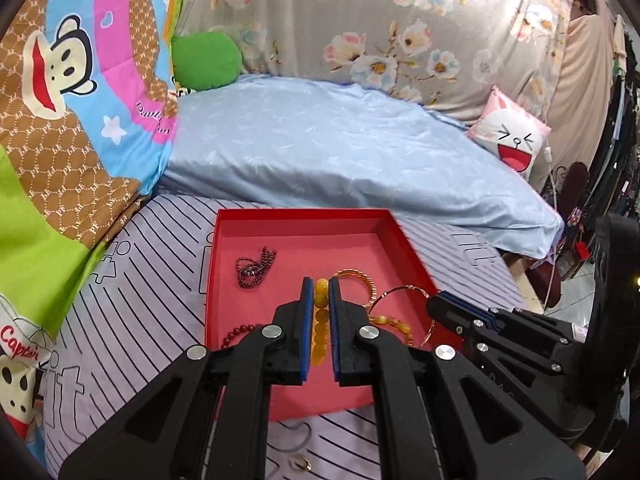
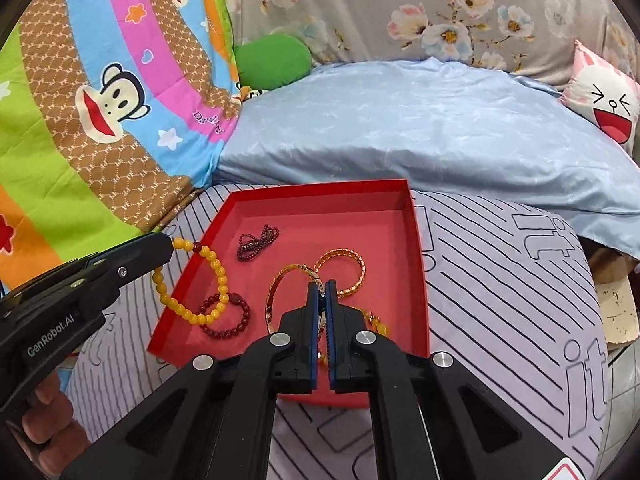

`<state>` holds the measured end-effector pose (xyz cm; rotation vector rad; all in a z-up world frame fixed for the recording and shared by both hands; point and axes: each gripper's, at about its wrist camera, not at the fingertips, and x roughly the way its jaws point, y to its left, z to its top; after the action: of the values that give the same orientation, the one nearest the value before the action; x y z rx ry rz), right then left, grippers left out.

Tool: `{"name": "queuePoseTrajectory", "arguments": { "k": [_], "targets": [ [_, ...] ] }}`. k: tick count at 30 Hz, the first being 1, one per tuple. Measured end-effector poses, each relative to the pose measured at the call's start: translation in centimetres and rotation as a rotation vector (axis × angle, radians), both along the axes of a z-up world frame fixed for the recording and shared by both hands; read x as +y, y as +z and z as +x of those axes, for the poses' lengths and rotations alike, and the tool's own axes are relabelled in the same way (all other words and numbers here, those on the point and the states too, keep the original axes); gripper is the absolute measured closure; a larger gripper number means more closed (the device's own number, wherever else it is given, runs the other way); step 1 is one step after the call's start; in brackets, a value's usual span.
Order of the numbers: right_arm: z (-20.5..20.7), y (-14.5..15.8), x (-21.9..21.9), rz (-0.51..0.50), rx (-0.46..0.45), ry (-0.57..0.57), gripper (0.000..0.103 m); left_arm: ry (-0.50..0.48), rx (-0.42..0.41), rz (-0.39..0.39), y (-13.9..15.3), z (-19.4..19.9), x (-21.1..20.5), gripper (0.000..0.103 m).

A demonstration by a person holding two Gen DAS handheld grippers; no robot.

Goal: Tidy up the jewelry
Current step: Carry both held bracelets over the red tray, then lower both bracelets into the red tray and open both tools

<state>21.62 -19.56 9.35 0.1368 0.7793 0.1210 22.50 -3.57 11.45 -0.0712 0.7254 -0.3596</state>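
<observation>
The left gripper has its jaws pressed on a yellow bead bracelet. In the right wrist view this string hangs from the tips as a loop, and its lower part lies over the left wall of the red tray and onto the tray floor, beside a dark red bead bracelet. The right gripper is also closed – it pinches a thin gold bangle, whose hoop stands out to the left of the jaws, tilted, above the tray floor.

The tray sits on the striped bed sheet. Inside it are also a small dark bead chain near the back and a twisted gold bracelet, just beyond the right tips.

The relation that matters, I judge, is this: the yellow string is half outside the tray – its long axis runs from the left tips down and to the right, into the tray. So the left hand must carry it to the right, over the wall, before letting go. The bangle is already above the tray, so it needs only to come down.

One small ring lies on the sheet in front of the tray, near the left gripper.
</observation>
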Motion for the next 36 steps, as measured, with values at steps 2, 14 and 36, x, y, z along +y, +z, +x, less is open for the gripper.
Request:
{"name": "queuePoseTrajectory", "arguments": {
  "k": [2,14,36],
  "targets": [
    [1.0,-0.5,0.3,-0.012,0.012,0.004,0.099,0.003,0.017,0.011,-0.8,1.0,0.0,0.096],
    [4.5,-5.1,1.2,-0.064,0.138,0.045,0.102,0.014,0.113,0.079,-5.9,5.0,0.0,0.096],
    [2.9,-3.7,0.6,-0.074,0.072,0.004,0.086,0.113,0.091,0.101,-5.9,5.3,2.0,0.074]
  ]
}}
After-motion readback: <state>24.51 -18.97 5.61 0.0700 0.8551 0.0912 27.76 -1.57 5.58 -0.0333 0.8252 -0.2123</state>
